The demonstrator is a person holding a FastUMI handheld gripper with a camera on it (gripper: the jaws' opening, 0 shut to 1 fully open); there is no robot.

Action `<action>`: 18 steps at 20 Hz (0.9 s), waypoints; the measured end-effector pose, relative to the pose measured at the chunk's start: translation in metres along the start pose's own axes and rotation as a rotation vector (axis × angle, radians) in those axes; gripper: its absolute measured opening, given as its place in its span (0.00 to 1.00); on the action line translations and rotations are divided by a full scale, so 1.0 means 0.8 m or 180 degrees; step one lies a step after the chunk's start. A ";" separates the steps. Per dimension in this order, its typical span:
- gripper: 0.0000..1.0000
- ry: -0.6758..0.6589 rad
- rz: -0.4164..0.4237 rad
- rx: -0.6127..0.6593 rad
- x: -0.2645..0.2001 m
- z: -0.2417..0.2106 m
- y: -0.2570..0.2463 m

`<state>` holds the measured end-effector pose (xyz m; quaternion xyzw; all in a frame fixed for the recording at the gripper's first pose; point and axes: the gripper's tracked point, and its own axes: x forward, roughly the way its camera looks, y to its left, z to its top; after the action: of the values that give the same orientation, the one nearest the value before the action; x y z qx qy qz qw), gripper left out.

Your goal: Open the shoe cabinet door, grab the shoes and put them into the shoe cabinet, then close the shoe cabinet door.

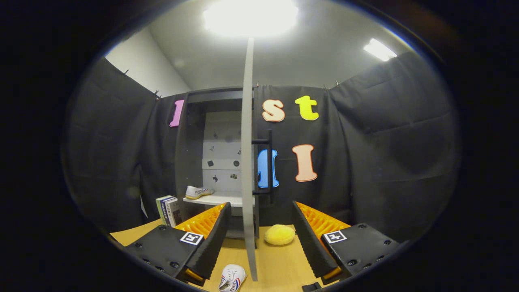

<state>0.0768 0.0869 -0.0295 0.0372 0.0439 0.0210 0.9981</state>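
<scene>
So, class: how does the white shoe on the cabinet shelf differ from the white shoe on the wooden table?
The shelf shoe sits inside the open cabinet, beyond the gripper and its open fingers, side-on. The table shoe lies outside, between the fingers beside the door edge, toe pointing away. Both are white, low-cut.

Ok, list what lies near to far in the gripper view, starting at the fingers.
Open gripper, nothing between its fingers → white shoe on the table → yellow plush → books → second shoe on the cabinet shelf.

Two white canvas shoes are showing: one (198, 192) sitting on the white shelf inside the one dark grey shoe cabinet (190, 134), one (232, 278) lying on the wooden worktop (279, 263). One fluffy yellow round sponge (279, 234) and a few upright books (168, 210) are sitting there too.

The one gripper (259, 243) is holding its two fingers spread wide.
</scene>
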 end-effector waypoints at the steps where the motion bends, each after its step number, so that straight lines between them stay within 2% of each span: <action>1: 0.92 0.0094 0.0066 0.0020 0.000 -0.018 0.016; 8: 0.93 0.0761 0.0398 -0.0229 0.034 -0.154 0.091; 12: 0.92 0.1343 0.0572 -0.0227 0.036 -0.250 0.120; 18: 0.92 0.2079 0.0610 -0.0285 0.044 -0.359 0.131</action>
<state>0.0823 0.2140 -0.3096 -0.0114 0.3565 0.1273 0.9255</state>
